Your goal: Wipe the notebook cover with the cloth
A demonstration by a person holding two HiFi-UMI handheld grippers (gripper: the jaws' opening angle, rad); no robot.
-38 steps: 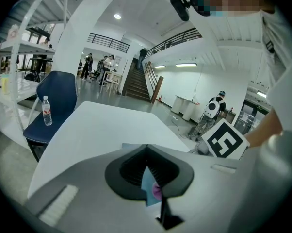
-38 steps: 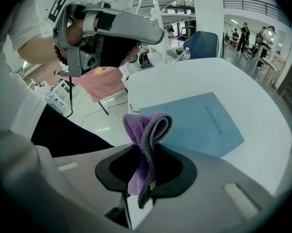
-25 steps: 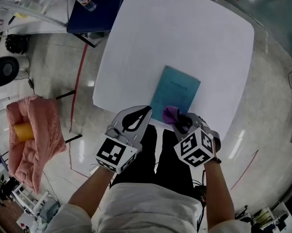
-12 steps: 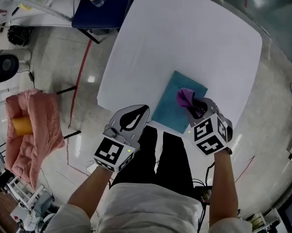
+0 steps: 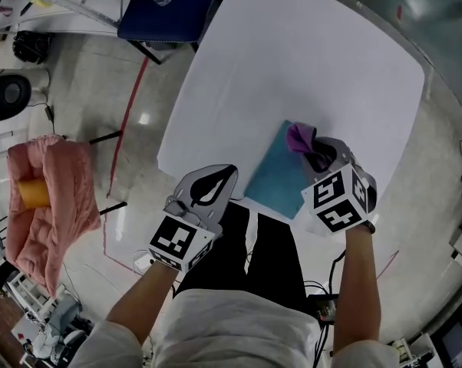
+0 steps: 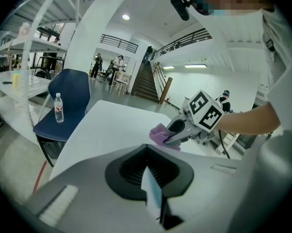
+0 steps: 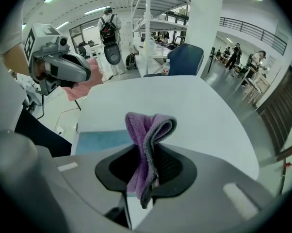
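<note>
The right tongs (image 5: 314,150) have travelled toward 1 o'clock across the notebook (image 5: 273,179) over the past second, from its near edge to its far corner, carrying the cloth (image 5: 298,138) along; the left tongs (image 5: 219,179) have barely shifted. The white bench (image 5: 292,60) fills the upper middle of the head view, with the teal notebook lying flat and slanted near the bench's 6 o'clock edge. The right tongs are clamped tight on the cloth (image 7: 146,130), which is pinched upright between the jaws (image 7: 146,178) and folds over above them, while the notebook (image 7: 100,141) shows just past them at 10 o'clock. The left tongs (image 6: 153,198) are closed with nothing between the jaws, held off the bench's near edge, with the notebook at their 2 o'clock in the head view. The purple cloth, a grey edge showing along its fold, sits bunched over the notebook's far right corner. From the left gripper view, the cloth (image 6: 158,134) pokes out ahead of the right tongs (image 6: 174,136) at 12 o'clock.
</note>
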